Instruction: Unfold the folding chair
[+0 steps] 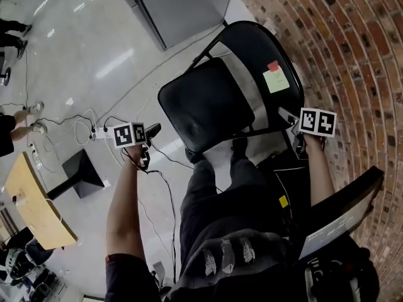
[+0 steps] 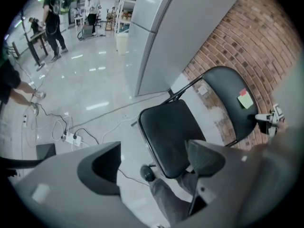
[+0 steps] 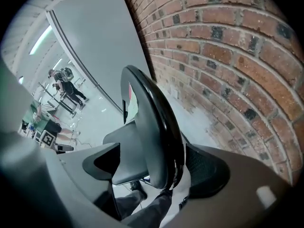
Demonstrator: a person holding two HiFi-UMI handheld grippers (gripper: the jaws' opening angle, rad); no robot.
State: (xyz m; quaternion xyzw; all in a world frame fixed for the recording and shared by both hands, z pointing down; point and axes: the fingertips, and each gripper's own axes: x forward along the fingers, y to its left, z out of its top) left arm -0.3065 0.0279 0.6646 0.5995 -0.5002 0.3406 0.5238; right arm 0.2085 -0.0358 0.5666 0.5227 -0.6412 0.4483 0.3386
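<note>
My left gripper (image 1: pixel 148 146) hangs over the bare floor (image 1: pixel 82 43), just left of the seat's front edge. Its jaws stand wide with nothing between them, and they touch nothing.

The folding chair (image 1: pixel 204 109) stands on the floor close to the brick wall (image 1: pixel 352 55), right in front of my legs. The seat lies flat and the backrest is raised behind it. I judge the unfolding done, or all but done. What is left, as I read it, is to take the right gripper clear and check that the chair sits square.

My right gripper (image 1: pixel 295 131) is at the right edge of the backrest. Its jaws are spread wide, with the edge of the backrest between them. The pads do not clamp it, though the right-hand pad sits very near the rim.

The head view alone shows both grippers and the whole chair together, and it shows the green and red sticky notes (image 1: pixel 276 79) on the backrest. The left gripper view adds the far hall with people (image 2: pixel 52 18) standing about. Only the right gripper view shows the backrest (image 3: pixel 152 127) edge-on inside the jaws.
</note>
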